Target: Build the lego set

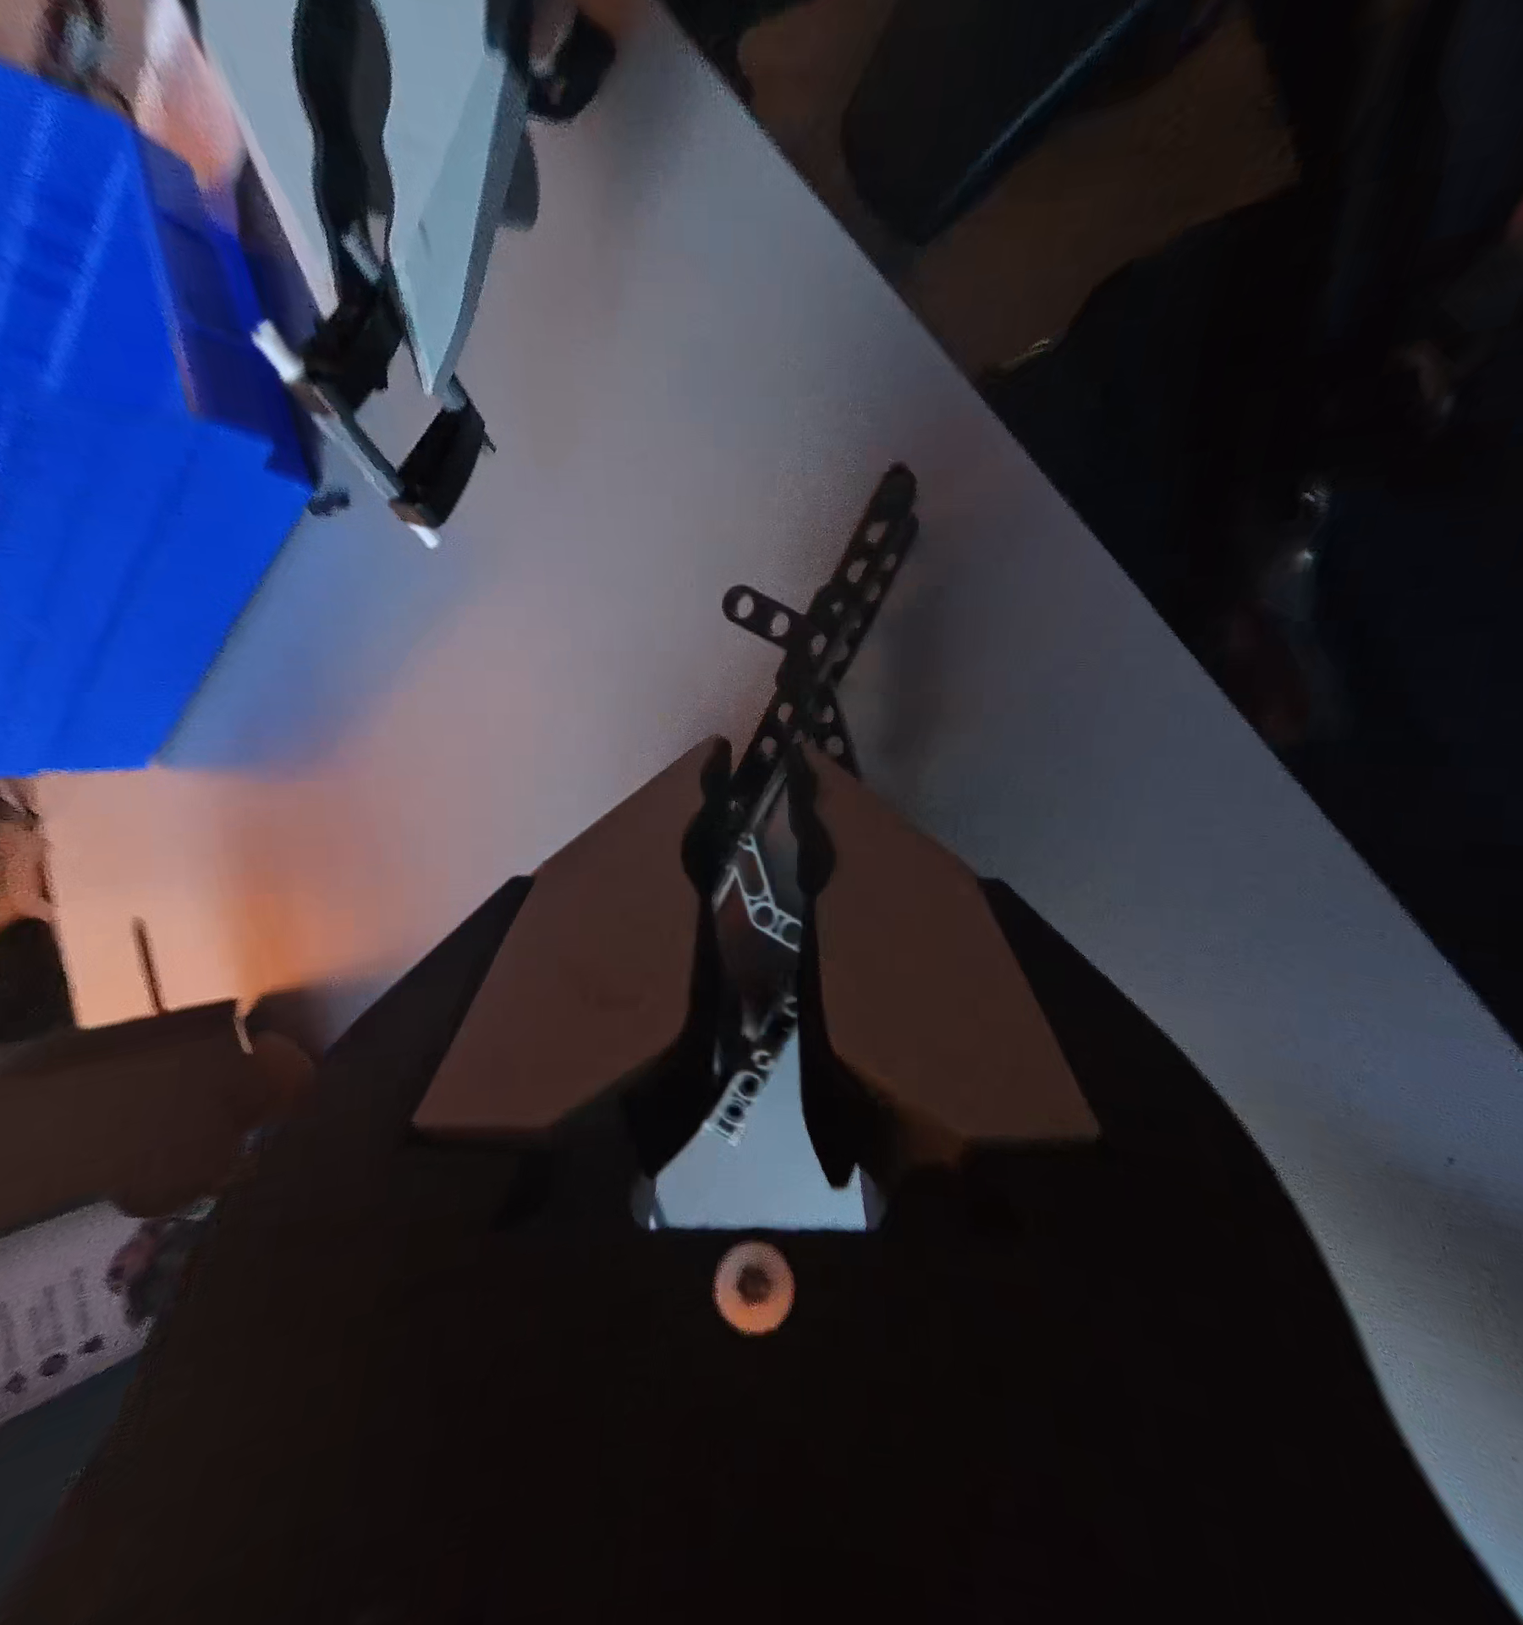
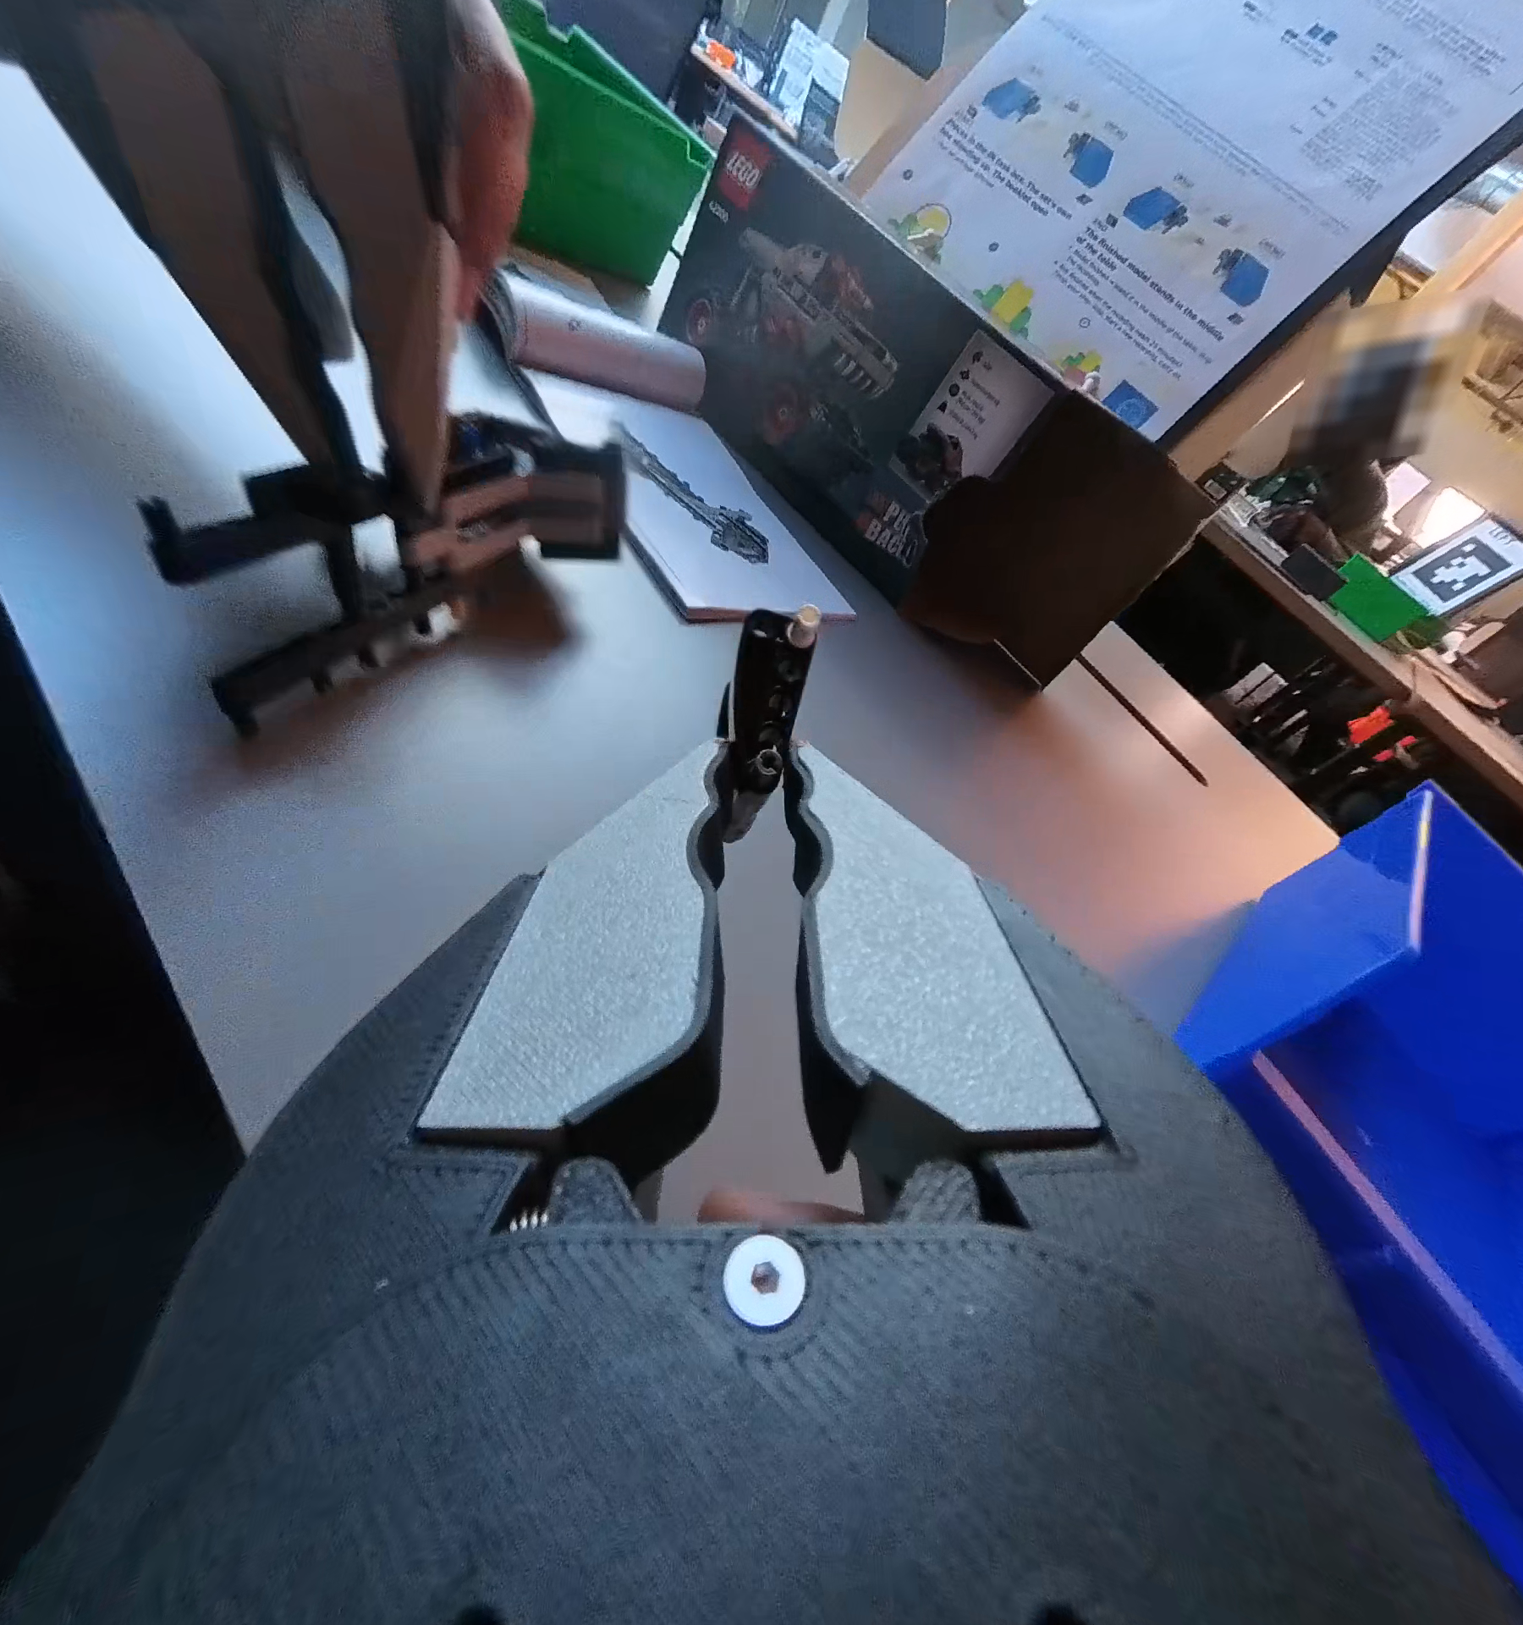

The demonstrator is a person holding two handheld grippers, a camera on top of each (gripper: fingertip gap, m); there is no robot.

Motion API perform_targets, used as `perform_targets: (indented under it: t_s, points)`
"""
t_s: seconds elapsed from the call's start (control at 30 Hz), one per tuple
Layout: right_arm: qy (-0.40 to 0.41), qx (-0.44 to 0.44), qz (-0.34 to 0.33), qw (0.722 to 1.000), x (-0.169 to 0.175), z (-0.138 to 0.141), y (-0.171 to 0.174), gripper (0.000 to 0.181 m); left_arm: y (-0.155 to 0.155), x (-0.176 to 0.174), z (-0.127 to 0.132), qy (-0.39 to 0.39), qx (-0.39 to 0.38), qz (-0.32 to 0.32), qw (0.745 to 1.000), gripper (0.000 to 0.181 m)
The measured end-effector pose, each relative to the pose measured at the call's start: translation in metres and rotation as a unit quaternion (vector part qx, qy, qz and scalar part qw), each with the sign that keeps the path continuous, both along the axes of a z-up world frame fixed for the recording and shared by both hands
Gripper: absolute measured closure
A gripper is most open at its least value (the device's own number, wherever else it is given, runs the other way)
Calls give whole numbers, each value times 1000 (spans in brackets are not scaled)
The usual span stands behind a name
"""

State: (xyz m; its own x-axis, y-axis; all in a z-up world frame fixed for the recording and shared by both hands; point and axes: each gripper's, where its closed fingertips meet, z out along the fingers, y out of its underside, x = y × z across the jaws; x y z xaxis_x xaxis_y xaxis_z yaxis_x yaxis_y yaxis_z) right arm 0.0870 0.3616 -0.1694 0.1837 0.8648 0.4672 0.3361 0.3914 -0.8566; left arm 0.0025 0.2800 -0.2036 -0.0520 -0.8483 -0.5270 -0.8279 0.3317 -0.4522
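Right wrist view has a blue bin (image 2: 1400, 1099) at the right edge, its inside mostly out of sight, so what it holds cannot be told; a green bin (image 2: 600, 167) sits far back on the surface (image 2: 389, 835), contents hidden too. Between them stands the dark lego box (image 2: 837, 352), an open booklet (image 2: 696, 519) lying flat just in front of it, and a white instruction sheet (image 2: 1180, 158) propped up behind. Beyond that, a busy workshop with more tables and a blurred patch at right. Now the fingers: the right gripper (image 2: 758, 774) is nearly closed, pinching a short black beam (image 2: 771, 695) that stands up from its tips, with a tan pin (image 2: 806, 615) at the top end. Across the surface the left gripper (image 2: 441, 528), gripped by a hand (image 2: 477, 158), holds a black frame assembly (image 2: 336, 651) low over the surface, all motion-blurred. Left wrist view confirms it: the left gripper (image 1: 758, 774) is closed tight on the long black beams (image 1: 828, 633), which stick forward over the pale surface (image 1: 652, 440) near its far edge, a short arm branching left. The right gripper (image 1: 406, 440) shows upper left, beside the blue bin (image 1: 81, 440).
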Motion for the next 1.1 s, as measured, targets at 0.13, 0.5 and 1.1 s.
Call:
perform_targets:
  t_s: [0.13, 0.5, 1.1]
  points:
    - [-19, 32, -12, 999, 2, -9, 6, 174, -7, -14, 9, -46, 70, -5, 996, 176]
    - [-43, 4, 18, 999, -25, -16, 16, 174, 47, -81, 54, -293, -91, 180, 935, 177]
    - [-121, -67, 146, 980, -87, -11, 0, 173, 31, -62, 22, -233, -185, 153, 942, 176]
